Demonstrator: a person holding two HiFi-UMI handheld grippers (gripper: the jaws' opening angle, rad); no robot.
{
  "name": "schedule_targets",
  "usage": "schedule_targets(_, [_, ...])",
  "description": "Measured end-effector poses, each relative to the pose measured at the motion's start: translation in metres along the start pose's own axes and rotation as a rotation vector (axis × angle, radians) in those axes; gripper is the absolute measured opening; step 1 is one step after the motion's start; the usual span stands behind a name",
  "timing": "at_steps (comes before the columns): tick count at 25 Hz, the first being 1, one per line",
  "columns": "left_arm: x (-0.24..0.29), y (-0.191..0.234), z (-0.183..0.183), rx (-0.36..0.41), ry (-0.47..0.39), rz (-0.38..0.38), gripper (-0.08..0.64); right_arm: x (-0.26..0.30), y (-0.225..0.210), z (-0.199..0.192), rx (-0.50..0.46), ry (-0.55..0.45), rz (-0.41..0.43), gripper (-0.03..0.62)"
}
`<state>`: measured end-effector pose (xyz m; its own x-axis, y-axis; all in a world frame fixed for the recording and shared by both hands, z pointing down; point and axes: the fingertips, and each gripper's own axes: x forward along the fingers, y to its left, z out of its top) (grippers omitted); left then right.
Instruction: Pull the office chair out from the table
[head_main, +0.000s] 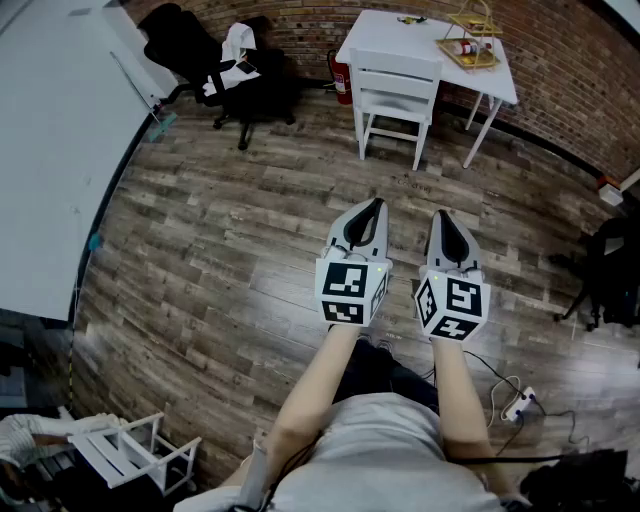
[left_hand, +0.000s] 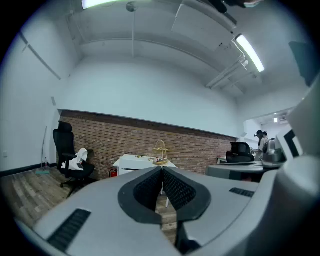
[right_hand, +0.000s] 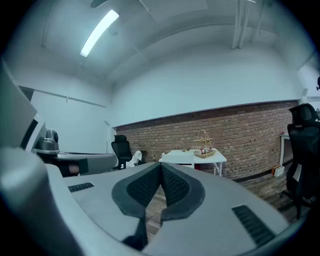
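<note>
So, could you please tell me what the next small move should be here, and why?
Probably step forward and to the left, toward the black office chair. The left gripper and the right gripper are both shut, empty and well short of it, with bare wood floor between.

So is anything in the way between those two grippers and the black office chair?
Nothing visible. Only wooden floor lies between the left gripper, the right gripper and the black office chair. The white chair stands off to the right of that line.
</note>
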<state>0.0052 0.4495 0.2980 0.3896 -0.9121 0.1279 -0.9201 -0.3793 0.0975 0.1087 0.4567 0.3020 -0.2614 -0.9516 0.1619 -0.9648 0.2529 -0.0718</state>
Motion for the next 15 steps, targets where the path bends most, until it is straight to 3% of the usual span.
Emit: schedule_targets(15, [-0.0024, -0.0059, -0.0040, 0.001, 0.015, -0.004, 0.015, -0.0054, -0.0008, -0.0025, 0.012, 0.001, -0.004, 0.015])
